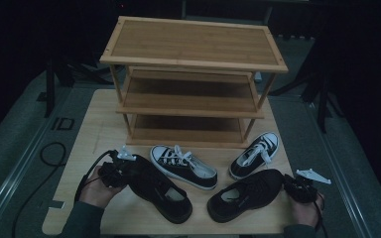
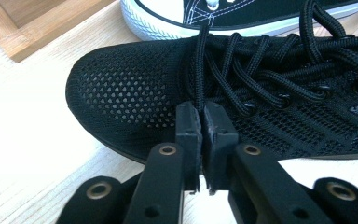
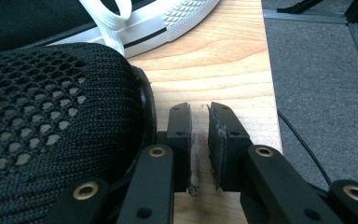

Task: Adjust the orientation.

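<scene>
Nearest to me, my left gripper [image 1: 113,171] is at the toe of the left black mesh shoe [image 1: 161,187], and in the left gripper view its jaws are pressed together on one black lace [image 2: 199,70] of that shoe, with almost no gap between them. My right gripper [image 1: 297,187] is at the toe of the right black mesh shoe [image 1: 248,193]; in the right gripper view its jaws stand only narrowly apart and hold nothing, just beside the toe, over the wooden table [image 3: 233,60]. Both mesh shoes lie on the front part of the table. Behind them are two black canvas sneakers [image 1: 183,166] with white laces, and farthest stands the three-level wooden shoe rack [image 1: 193,79].
</scene>
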Demonstrator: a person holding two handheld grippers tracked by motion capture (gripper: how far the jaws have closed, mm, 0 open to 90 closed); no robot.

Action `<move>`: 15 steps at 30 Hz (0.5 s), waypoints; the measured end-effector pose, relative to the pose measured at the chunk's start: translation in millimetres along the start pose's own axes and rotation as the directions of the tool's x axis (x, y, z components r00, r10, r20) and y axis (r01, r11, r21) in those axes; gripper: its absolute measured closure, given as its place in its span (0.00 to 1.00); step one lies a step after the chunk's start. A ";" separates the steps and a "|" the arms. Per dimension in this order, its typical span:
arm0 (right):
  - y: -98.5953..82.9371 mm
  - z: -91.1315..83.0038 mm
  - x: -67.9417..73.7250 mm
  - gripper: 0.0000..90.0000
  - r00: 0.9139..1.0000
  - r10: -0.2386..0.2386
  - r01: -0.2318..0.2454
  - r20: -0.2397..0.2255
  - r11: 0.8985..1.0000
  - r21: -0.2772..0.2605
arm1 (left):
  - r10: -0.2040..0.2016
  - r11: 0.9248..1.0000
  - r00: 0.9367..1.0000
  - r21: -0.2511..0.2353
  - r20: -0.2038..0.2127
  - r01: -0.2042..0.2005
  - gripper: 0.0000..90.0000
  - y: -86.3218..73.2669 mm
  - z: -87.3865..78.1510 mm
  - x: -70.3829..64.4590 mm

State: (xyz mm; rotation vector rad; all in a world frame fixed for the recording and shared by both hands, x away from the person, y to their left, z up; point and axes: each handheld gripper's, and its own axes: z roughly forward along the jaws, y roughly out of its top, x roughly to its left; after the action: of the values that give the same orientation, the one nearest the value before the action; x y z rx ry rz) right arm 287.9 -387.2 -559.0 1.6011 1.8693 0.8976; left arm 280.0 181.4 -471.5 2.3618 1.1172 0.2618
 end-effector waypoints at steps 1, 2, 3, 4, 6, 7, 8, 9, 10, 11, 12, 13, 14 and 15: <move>0.0 0.0 0.0 0.88 1.000 0.000 0.000 0.000 1.000 0.000 | 0.003 1.000 1.000 0.001 -0.005 -0.003 0.97 0.1 -0.2 -0.1; 0.0 0.0 0.0 0.88 1.000 0.000 0.000 0.000 1.000 0.000 | -0.001 1.000 1.000 -0.002 -0.006 0.001 0.97 0.2 -0.6 0.2; 0.0 0.0 -0.1 0.87 1.000 0.000 0.000 0.000 1.000 0.000 | 0.002 1.000 1.000 0.002 -0.005 -0.002 0.97 0.4 -1.1 1.0; 0.0 0.0 -0.1 0.87 1.000 0.001 -0.001 -0.001 1.000 0.000 | 0.000 1.000 1.000 0.001 -0.007 0.000 0.97 0.6 -1.3 1.8; 0.0 0.0 -0.1 0.88 1.000 0.001 -0.001 -0.001 1.000 0.000 | -0.005 1.000 1.000 0.001 -0.004 0.005 0.98 1.3 -1.1 3.8; 0.0 0.0 -0.1 0.88 1.000 0.001 -0.001 -0.001 1.000 0.000 | -0.003 1.000 1.000 0.004 -0.002 0.003 0.98 1.8 -1.0 4.8; 0.0 0.0 -0.1 0.87 1.000 0.000 0.000 -0.001 1.000 0.000 | -0.005 1.000 1.000 0.002 0.000 0.005 0.98 2.2 -0.5 5.3; 0.0 0.0 -0.1 0.87 1.000 0.000 0.000 -0.001 1.000 0.000 | -0.005 1.000 1.000 0.002 0.000 0.005 0.98 2.2 -0.5 5.3; 0.0 -0.1 -0.2 0.88 1.000 0.001 -0.001 -0.001 1.000 0.000 | -0.002 1.000 1.000 0.007 -0.004 0.002 0.98 3.3 -0.3 7.0; 0.0 -0.1 -0.1 0.88 1.000 0.001 -0.001 -0.001 1.000 0.000 | -0.007 1.000 1.000 0.005 -0.009 0.007 0.98 3.6 -0.3 7.7; -0.1 -0.1 -0.1 0.87 1.000 0.001 -0.001 -0.001 1.000 0.000 | -0.009 1.000 1.000 0.004 -0.015 0.009 0.98 3.9 -0.7 8.9; -0.1 -0.1 -0.1 0.87 1.000 0.001 -0.001 -0.001 1.000 0.000 | -0.011 1.000 1.000 0.005 -0.022 0.012 0.98 4.2 -1.3 10.4; -0.1 -0.1 -0.2 0.87 1.000 0.001 -0.001 -0.001 1.000 0.000 | -0.012 1.000 1.000 0.005 -0.028 0.012 0.98 4.4 -2.0 12.5; -0.1 -0.1 -0.2 0.87 1.000 0.001 -0.001 -0.001 1.000 0.000 | -0.012 1.000 1.000 0.005 -0.028 0.012 0.98 4.4 -2.0 12.5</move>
State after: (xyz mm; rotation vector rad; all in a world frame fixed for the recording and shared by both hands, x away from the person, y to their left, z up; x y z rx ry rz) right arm 287.7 -387.4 -558.9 1.6017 1.8698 0.8987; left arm 290.2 189.4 -468.0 2.3619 1.1455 0.2888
